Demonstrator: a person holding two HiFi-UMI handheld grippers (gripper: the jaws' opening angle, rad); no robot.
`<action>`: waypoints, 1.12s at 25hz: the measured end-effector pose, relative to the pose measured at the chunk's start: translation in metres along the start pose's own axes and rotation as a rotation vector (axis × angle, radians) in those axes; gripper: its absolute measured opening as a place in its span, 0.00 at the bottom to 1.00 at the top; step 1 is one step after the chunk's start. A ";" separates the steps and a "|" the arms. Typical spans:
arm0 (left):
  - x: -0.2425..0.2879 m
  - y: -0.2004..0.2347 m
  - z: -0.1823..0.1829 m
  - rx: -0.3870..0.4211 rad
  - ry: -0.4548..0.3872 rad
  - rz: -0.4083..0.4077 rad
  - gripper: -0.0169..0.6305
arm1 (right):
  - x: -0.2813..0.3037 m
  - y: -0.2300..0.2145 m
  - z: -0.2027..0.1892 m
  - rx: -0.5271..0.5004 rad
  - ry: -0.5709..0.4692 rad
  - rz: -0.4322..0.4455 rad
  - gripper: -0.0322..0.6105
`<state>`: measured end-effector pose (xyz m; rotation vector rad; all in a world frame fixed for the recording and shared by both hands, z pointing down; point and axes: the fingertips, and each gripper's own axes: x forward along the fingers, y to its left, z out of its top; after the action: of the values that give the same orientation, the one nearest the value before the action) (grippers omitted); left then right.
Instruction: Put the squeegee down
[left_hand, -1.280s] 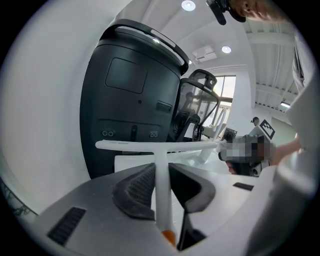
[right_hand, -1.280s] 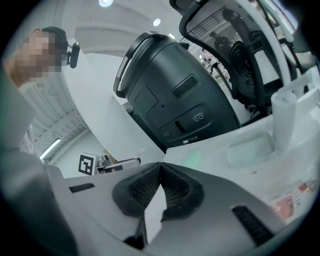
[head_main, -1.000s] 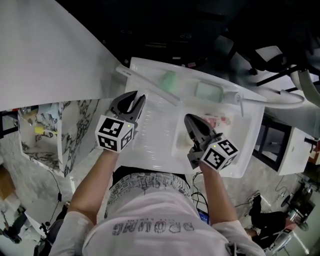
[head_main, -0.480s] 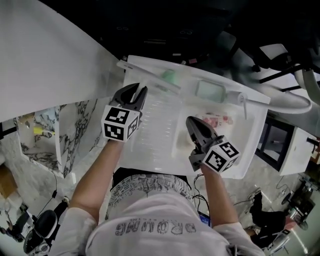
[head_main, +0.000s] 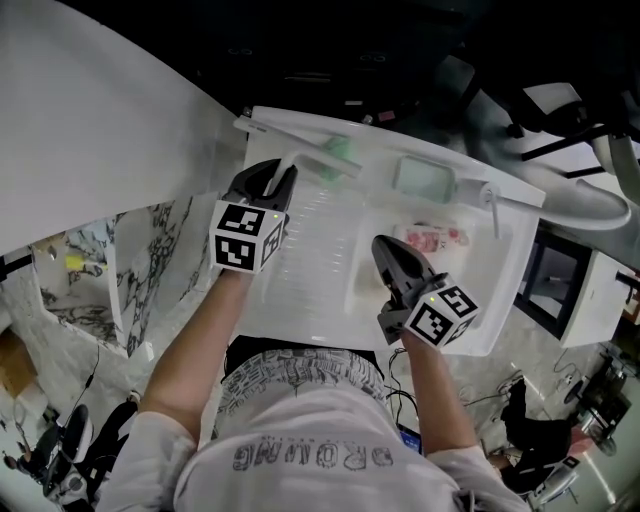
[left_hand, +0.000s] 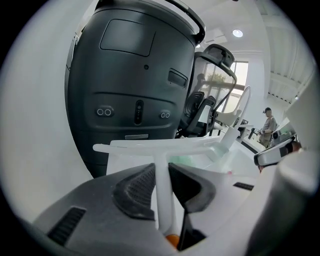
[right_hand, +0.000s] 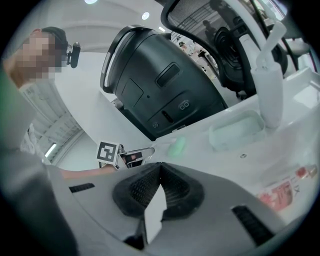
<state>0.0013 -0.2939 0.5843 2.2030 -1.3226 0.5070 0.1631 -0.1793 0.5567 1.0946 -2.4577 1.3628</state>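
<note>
A white squeegee (head_main: 300, 148) has its long blade lying across the far left corner of the white sink (head_main: 310, 300). My left gripper (head_main: 275, 172) is shut on its thin handle. In the left gripper view the handle (left_hand: 162, 195) runs up between the two dark pads of the left gripper (left_hand: 161, 167) to the crossbar blade (left_hand: 160, 146). My right gripper (head_main: 378, 240) hovers over the sink's middle right with its tips together. In the right gripper view a white sliver shows behind the touching tips of the right gripper (right_hand: 160, 167); what it is I cannot tell.
A green sponge (head_main: 340, 150) and a pale translucent dish (head_main: 420, 178) lie along the sink's far side, a red-printed packet (head_main: 437, 238) to the right, a white faucet (head_main: 487, 205) beyond it. A big black housing (left_hand: 135, 75) stands behind the sink. A wall borders the left.
My left gripper has carried the squeegee away from me toward the sink's far left corner and lower. The right gripper has barely shifted.
</note>
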 end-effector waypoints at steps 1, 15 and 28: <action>0.001 0.001 -0.001 -0.001 0.003 0.001 0.18 | 0.001 0.000 -0.001 0.001 0.001 0.000 0.06; 0.011 0.002 -0.007 -0.007 0.036 0.014 0.18 | 0.003 0.001 -0.002 0.009 0.016 -0.007 0.06; 0.014 0.002 -0.010 0.016 0.068 0.017 0.18 | 0.003 0.004 0.000 0.005 -0.004 0.003 0.06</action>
<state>0.0057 -0.2983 0.6002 2.1698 -1.3069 0.5957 0.1589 -0.1796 0.5554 1.0955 -2.4613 1.3693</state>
